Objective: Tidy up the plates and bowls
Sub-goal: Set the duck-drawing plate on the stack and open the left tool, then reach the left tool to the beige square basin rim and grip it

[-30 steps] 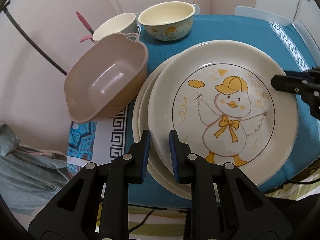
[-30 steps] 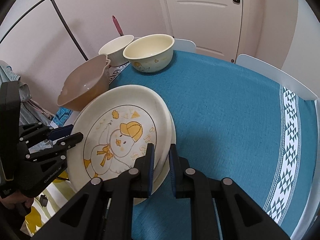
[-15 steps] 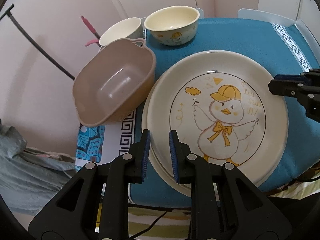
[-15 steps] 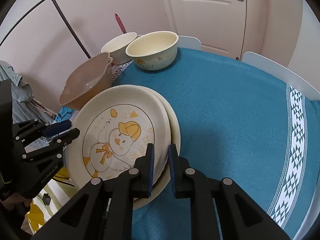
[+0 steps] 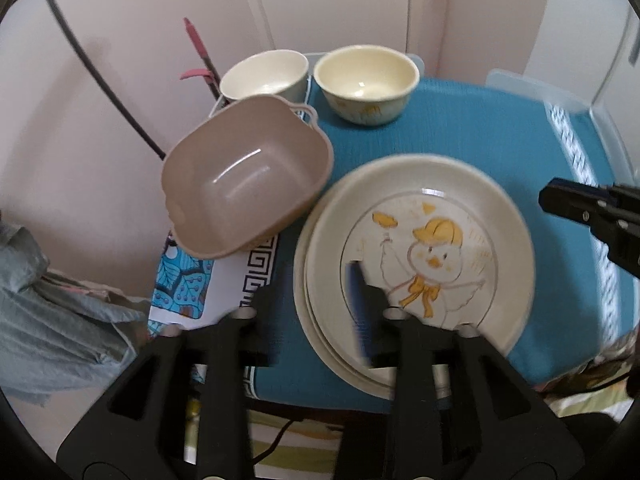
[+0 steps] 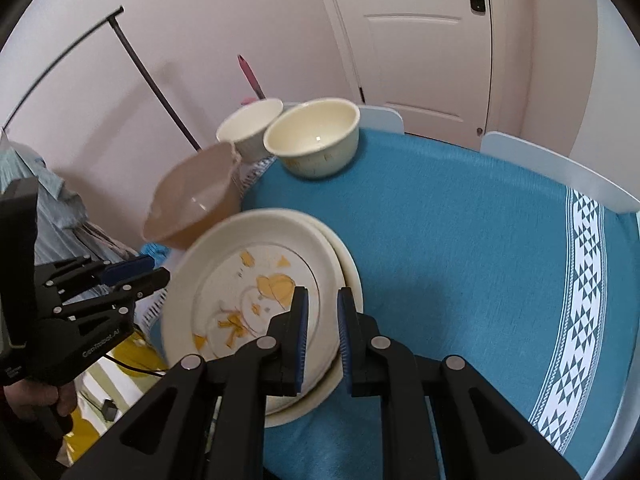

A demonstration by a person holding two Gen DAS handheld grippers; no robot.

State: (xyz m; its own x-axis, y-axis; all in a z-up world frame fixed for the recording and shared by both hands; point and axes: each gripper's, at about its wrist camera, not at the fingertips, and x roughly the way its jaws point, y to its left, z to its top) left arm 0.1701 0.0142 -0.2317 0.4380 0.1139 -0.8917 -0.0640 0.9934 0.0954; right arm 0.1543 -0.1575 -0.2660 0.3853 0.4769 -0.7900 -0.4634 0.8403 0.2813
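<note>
Plates: a stack of cream plates (image 5: 416,252) lies on the blue tablecloth (image 5: 480,132), lower centre-right of the left wrist view and lower centre-left of the right wrist view; the top one bears a duck in a yellow cap.
Left gripper (image 5: 320,300): at the stack's left rim; jaws opening, fingers wide apart, one over the cloth left of the rim, the other over the top plate; the pads do not press on it. In the right wrist view it shows at the left edge (image 6: 136,274), clear of the rim.
Right gripper (image 6: 322,330): jaws opening, fingers a little apart, astride the stack's right rim low in its own view; the rim shows in the gap, with no pad clearly pressing. In the left wrist view its tip reaches in from the right edge (image 5: 560,202).
Brown bowl (image 5: 244,180): square, with handles, tilted, upper left of the stack, just beside it.
Duck bowl (image 5: 366,84): upright near the cloth's far edge, top centre.
White bowl (image 5: 264,76): just left of the duck bowl.
Hand (image 6: 40,396): grips the left gripper's handle, lower left of the right wrist view.
</note>
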